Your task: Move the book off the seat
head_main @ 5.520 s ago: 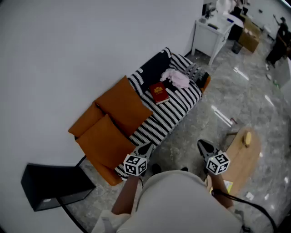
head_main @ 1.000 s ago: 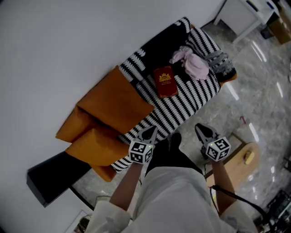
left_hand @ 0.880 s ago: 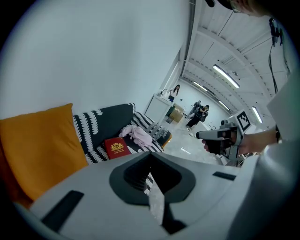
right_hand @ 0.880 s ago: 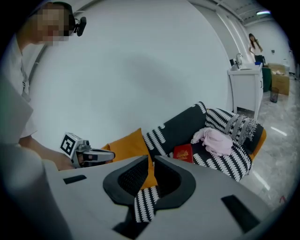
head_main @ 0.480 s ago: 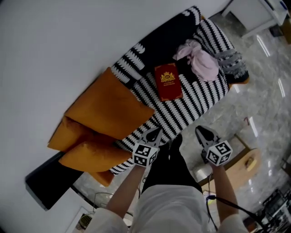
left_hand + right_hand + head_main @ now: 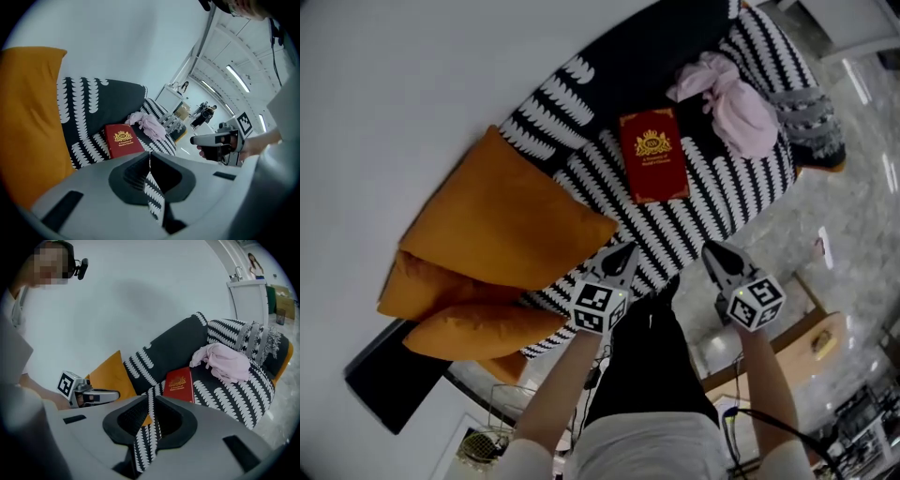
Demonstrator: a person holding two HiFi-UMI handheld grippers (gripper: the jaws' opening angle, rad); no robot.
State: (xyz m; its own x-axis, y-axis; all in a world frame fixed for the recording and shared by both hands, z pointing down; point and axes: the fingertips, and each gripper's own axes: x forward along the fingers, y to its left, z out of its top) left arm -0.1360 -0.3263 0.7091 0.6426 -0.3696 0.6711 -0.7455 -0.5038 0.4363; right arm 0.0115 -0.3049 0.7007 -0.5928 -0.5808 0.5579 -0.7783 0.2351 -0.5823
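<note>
left tongs (image 6: 626, 253) and right tongs (image 6: 713, 251), both pinched shut and empty, aim for the book (image 6: 653, 155) lying at 12 o'clock on the seat (image 6: 712, 199).

A plain white wall (image 6: 412, 84) fills the upper left of the head view. The sofa (image 6: 722, 202) stands against it, under a black cover with a white pattern. Orange cushions (image 6: 502, 220) lie piled at one end of it, touching each other. The floor (image 6: 862, 206) is of grey stone with pale veins, and it is glossy, with bright reflections of lamps. A low table (image 6: 797, 349) of light wood stands near the front of the sofa. In the left gripper view, long lamp strips (image 6: 236, 77) shine on the white ceiling. A white cabinet (image 6: 248, 298) stands beyond the far end of the sofa.
</note>
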